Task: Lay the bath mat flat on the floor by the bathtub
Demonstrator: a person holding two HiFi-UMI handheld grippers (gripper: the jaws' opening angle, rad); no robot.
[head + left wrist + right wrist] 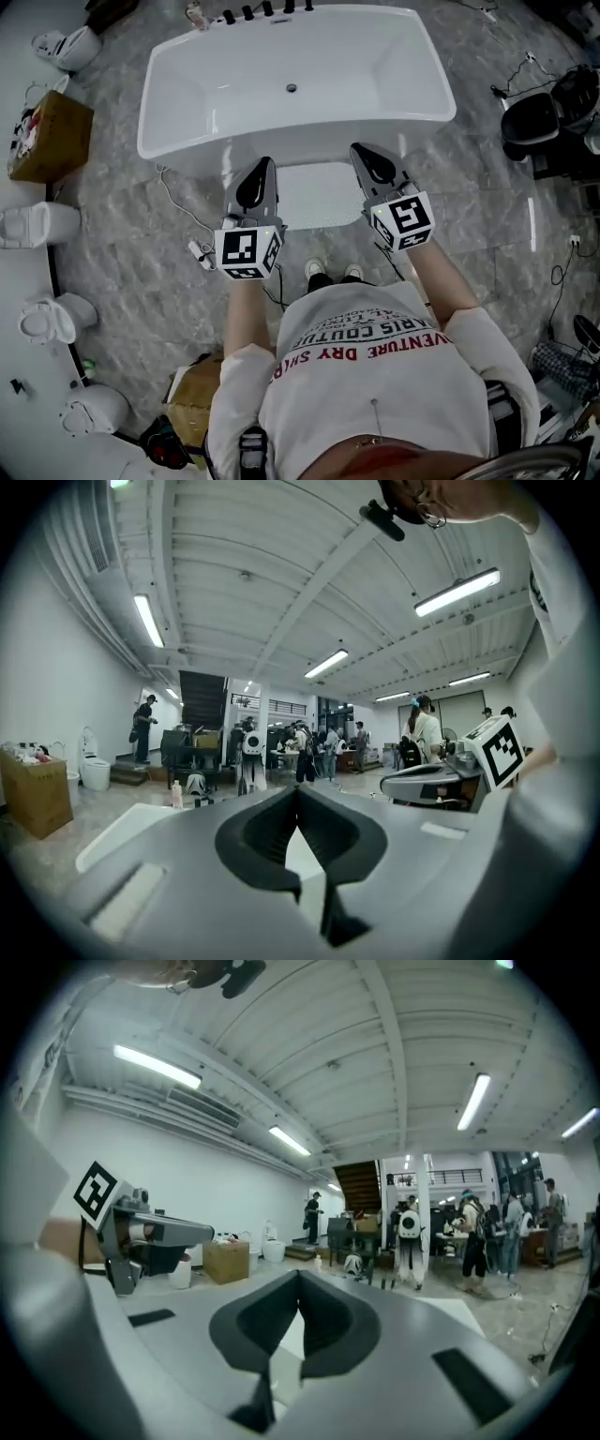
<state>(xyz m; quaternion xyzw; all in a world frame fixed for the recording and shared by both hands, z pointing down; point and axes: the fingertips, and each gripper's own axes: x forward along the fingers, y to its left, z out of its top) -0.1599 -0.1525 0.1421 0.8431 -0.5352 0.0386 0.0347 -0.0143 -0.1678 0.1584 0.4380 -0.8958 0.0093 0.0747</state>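
Note:
The pale bath mat [319, 193] lies spread flat on the grey marble floor, against the near side of the white bathtub [187, 66]. My left gripper [266, 163] hovers over the mat's left edge and my right gripper [357, 150] over its right edge. Both are raised and point level across the room. In the left gripper view the left gripper [298, 795] has its jaws together with nothing between them. The right gripper [300, 1281] looks the same in its own view. Neither gripper touches the mat.
The person's shoes [329, 271] stand just behind the mat. A thin cable [182, 210] runs over the floor left of it. A cardboard box [52, 137] and white toilets [39, 225] line the left wall. A black chair [531, 122] stands at right. People stand far off.

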